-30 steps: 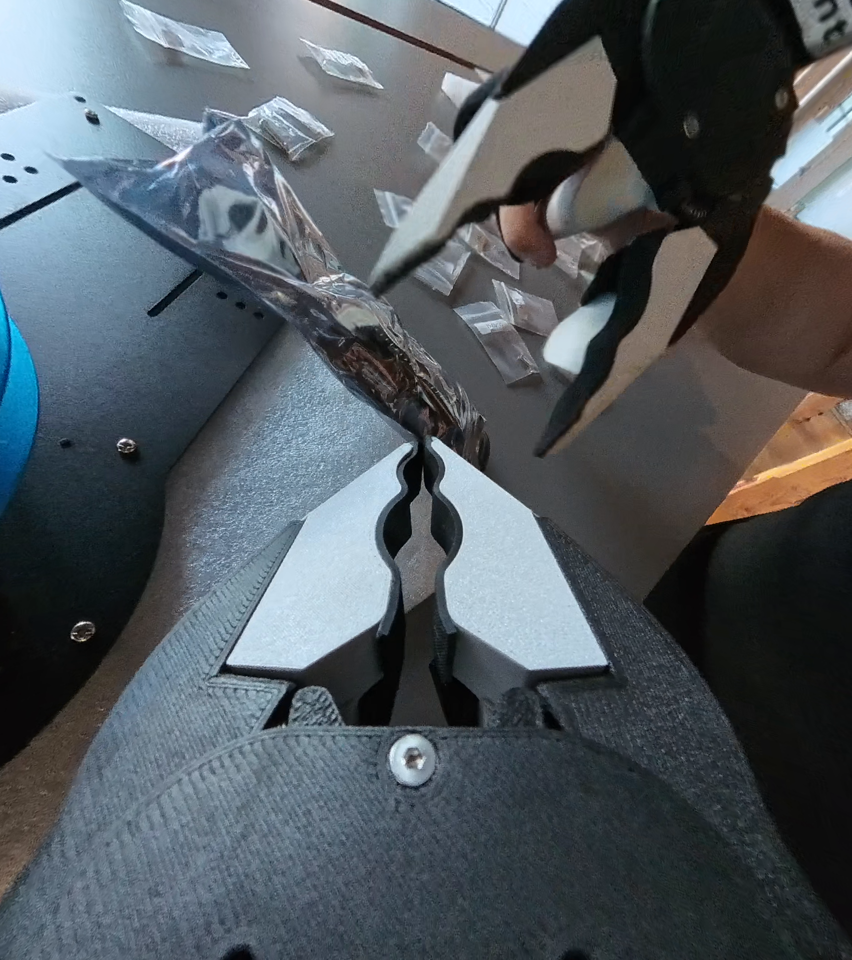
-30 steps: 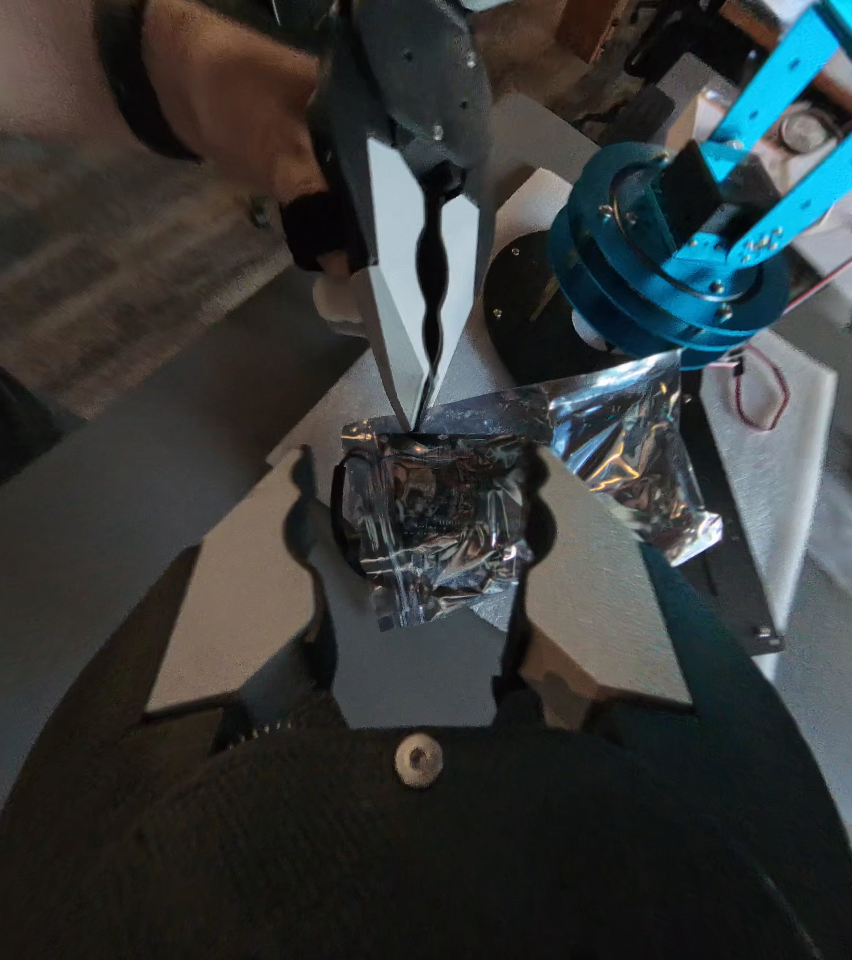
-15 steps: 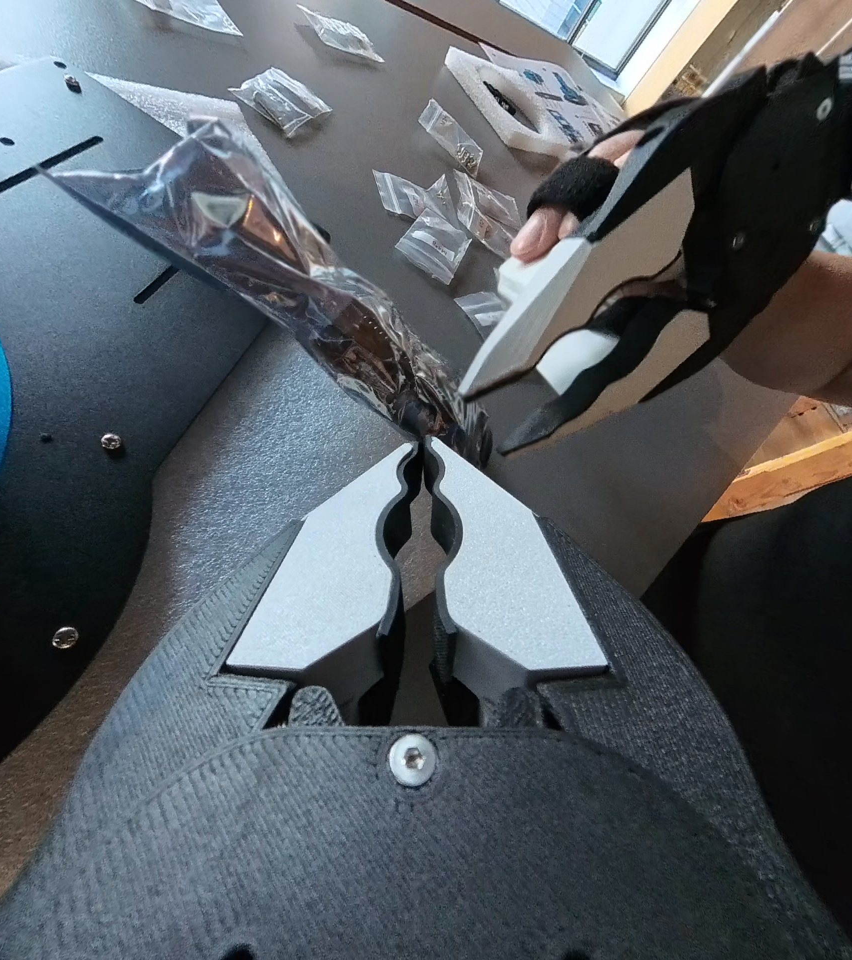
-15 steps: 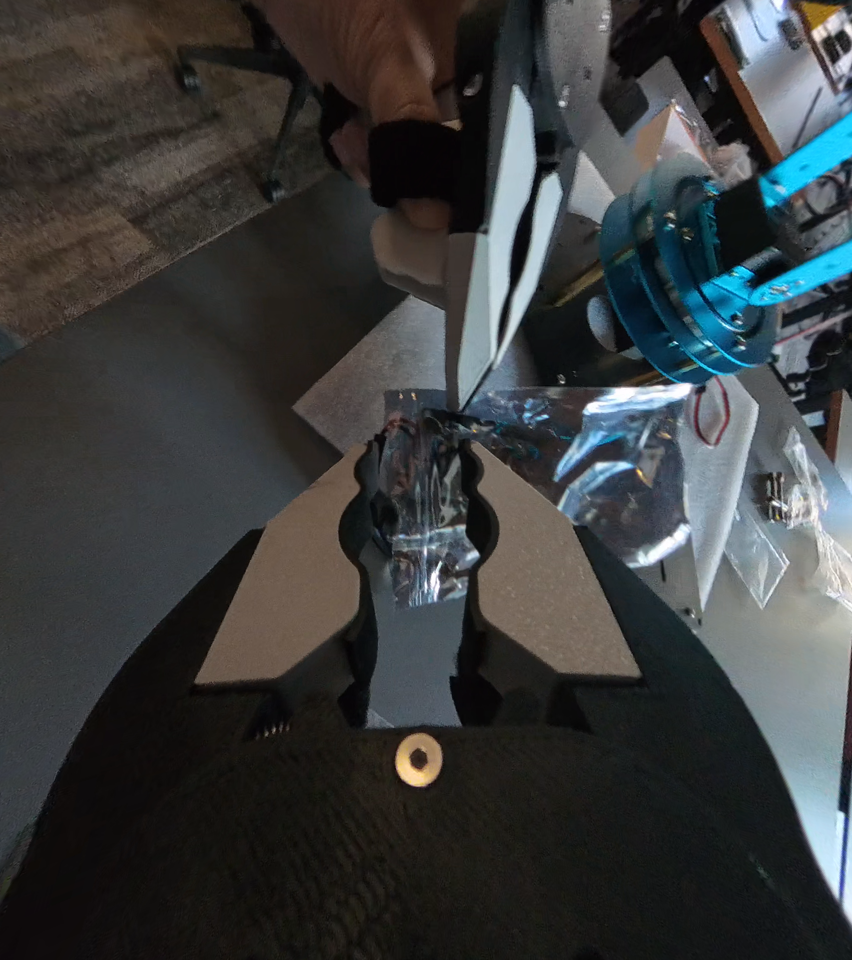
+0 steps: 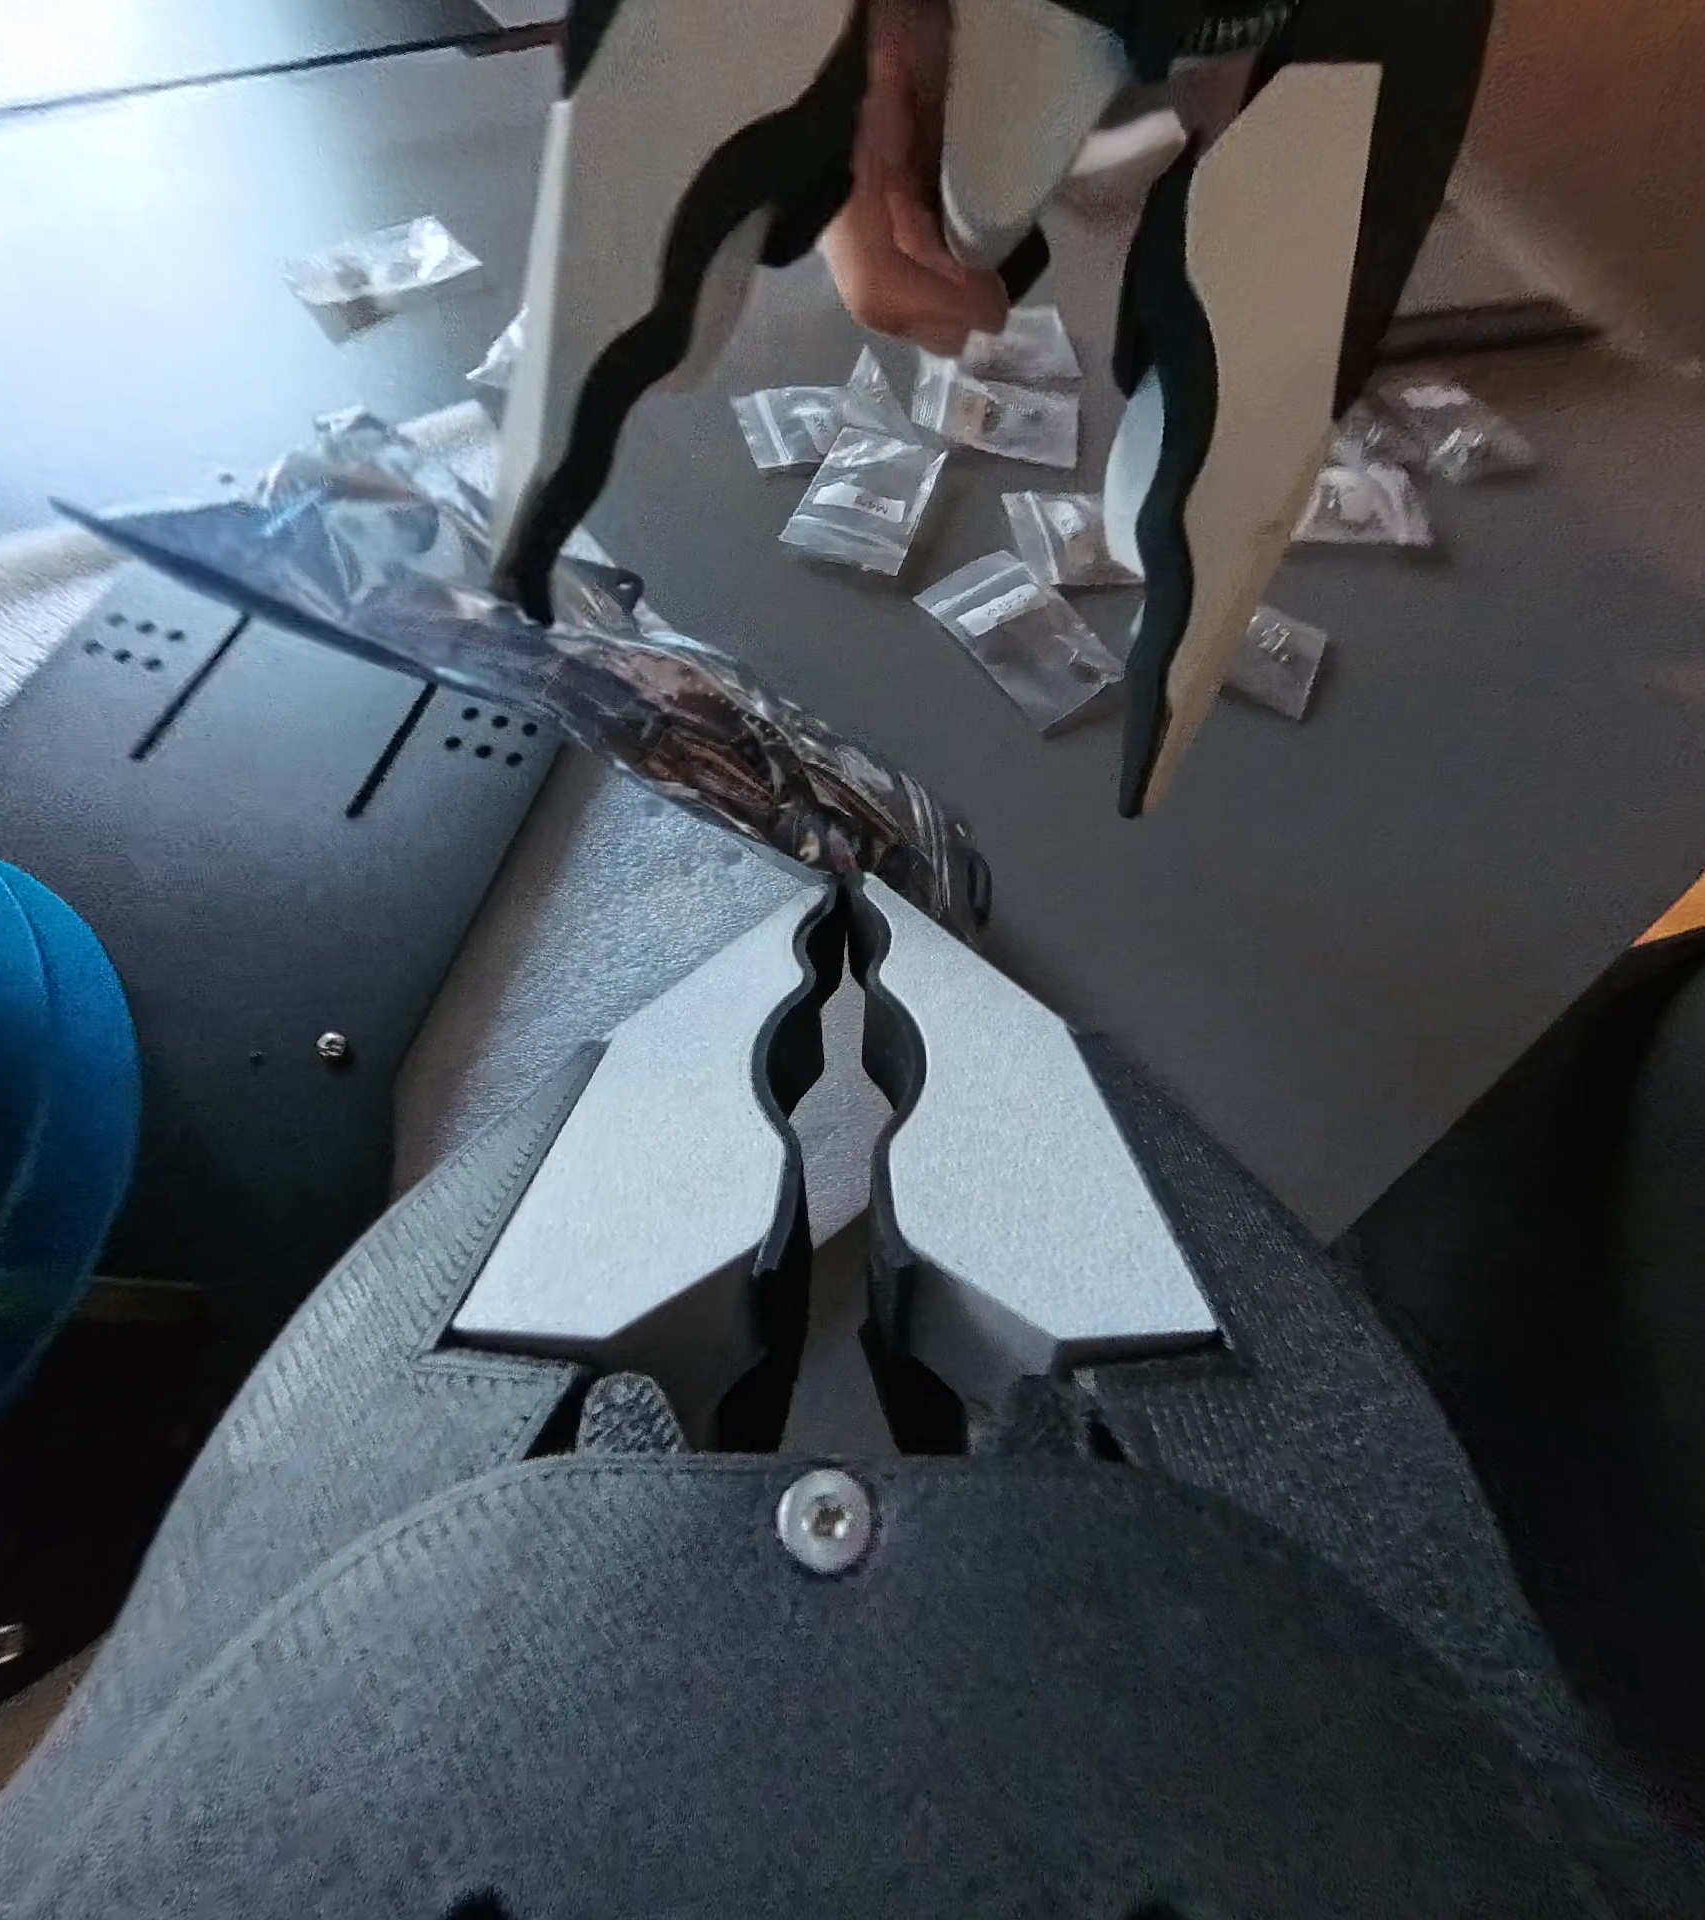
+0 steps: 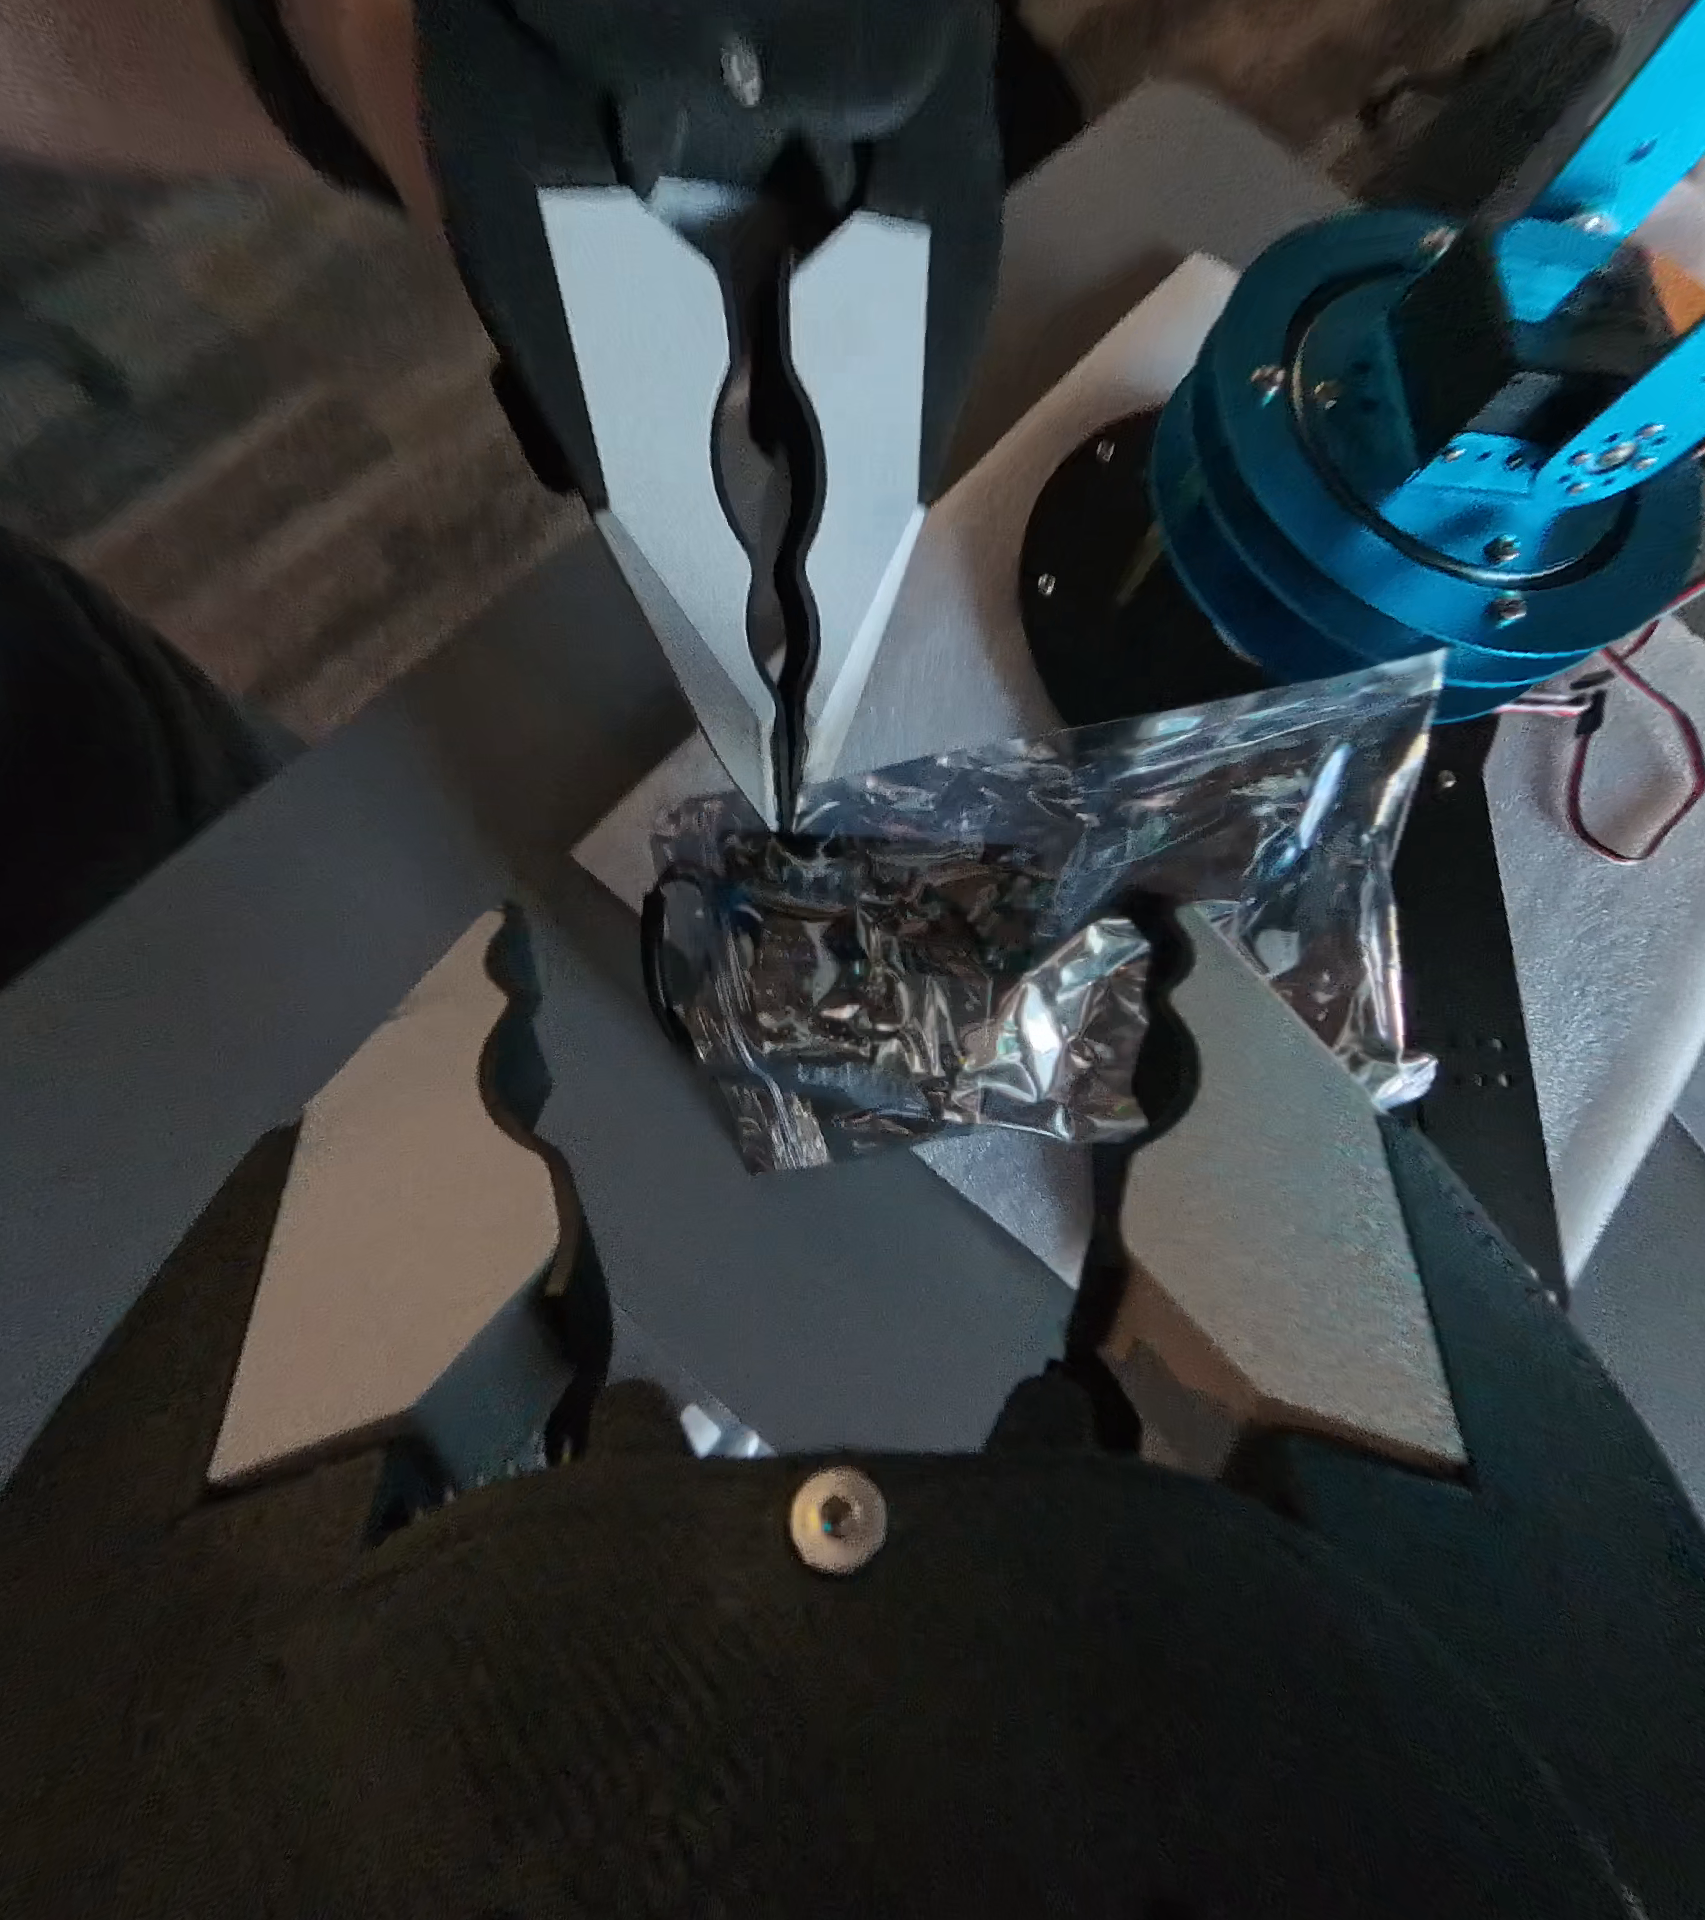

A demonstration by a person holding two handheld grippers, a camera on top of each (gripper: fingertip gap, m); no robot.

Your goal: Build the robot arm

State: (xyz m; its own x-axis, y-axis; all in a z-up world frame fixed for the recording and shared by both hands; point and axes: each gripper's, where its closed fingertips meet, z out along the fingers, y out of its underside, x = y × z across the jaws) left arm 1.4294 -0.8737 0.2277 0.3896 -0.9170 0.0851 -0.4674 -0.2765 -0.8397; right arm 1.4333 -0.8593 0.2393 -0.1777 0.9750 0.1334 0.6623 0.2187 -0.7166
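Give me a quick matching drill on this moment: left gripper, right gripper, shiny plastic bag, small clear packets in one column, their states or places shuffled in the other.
Things:
1. left gripper
2. right gripper
3. shiny plastic bag
4. small clear packets

States or places:
A. scattered flat on the dark tabletop
B. fingers spread wide, nothing clamped
C. shut on one corner of the bag
D. hanging in the air, crumpled, above the black plate

Pairs: 1-C, 2-B, 3-D, 4-A
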